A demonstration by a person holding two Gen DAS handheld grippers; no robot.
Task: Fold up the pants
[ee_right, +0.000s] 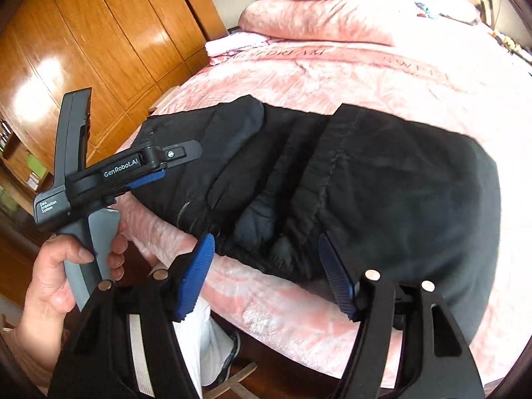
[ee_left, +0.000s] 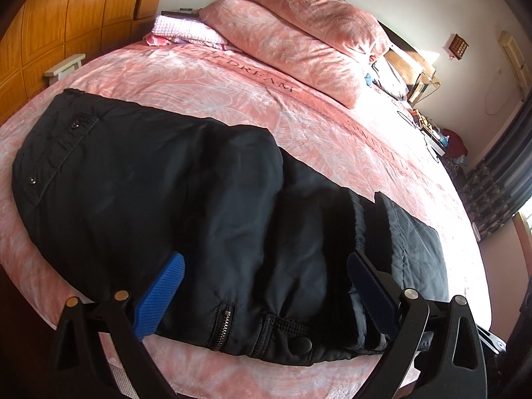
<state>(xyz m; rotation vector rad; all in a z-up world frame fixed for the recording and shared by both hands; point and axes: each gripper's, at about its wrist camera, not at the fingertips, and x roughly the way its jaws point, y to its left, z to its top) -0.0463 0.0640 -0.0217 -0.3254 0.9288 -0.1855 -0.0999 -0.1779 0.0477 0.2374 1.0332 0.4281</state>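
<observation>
The black pants (ee_left: pixel 186 206) lie bunched across the pink bed (ee_left: pixel 206 86), close to its near edge. The left gripper (ee_left: pixel 266 286) gapes wide over the waistband, holding nothing. The right gripper (ee_right: pixel 266 272) is spread wide too, empty, near the same edge.

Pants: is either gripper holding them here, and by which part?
Neither. The black pants lie folded on the bed; left gripper and right gripper are both open over the near edge.

A home bedroom: pink-quilted bed (ee_left: pixel 199 76), pillows (ee_left: pixel 299 33), wooden wardrobe (ee_left: pixel 66 16).
</observation>
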